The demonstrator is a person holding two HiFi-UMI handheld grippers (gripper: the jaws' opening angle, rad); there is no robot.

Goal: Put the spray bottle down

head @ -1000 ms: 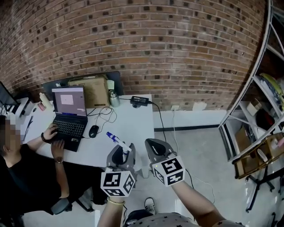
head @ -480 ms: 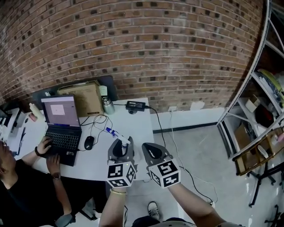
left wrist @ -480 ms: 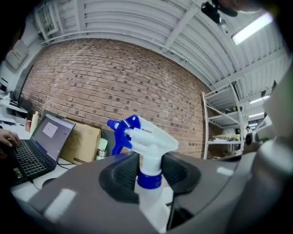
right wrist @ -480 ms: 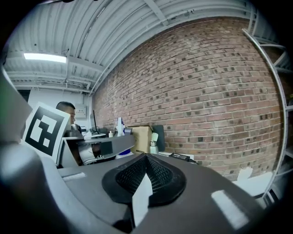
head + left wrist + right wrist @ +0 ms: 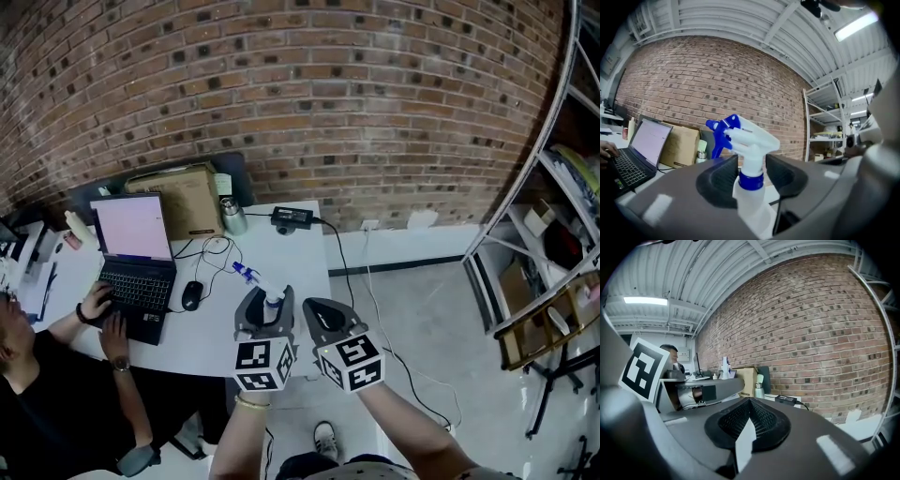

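Observation:
A white spray bottle (image 5: 269,300) with a blue nozzle stands upright near the front right of the white table (image 5: 286,251). In the left gripper view the spray bottle (image 5: 751,140) has its blue-collared neck between the two dark pads. My left gripper (image 5: 268,306) sits around that neck and its jaws are opening, with narrow gaps showing on both sides of the neck. My right gripper (image 5: 320,313) hovers just right of it, beyond the table's edge. In the right gripper view the right gripper (image 5: 749,420) is shut, holding nothing.
A person types on a laptop (image 5: 131,248) at the table's left, beside a mouse (image 5: 190,295). A cardboard box (image 5: 180,193), a metal flask (image 5: 232,217) and a power adapter (image 5: 292,216) line the back by the brick wall. Metal shelving (image 5: 553,206) stands at the right.
Both grippers moved forward and down towards the table's front right, carrying the spray bottle along. The left jaws now stand wider around the bottle's neck. The right gripper stays shut.

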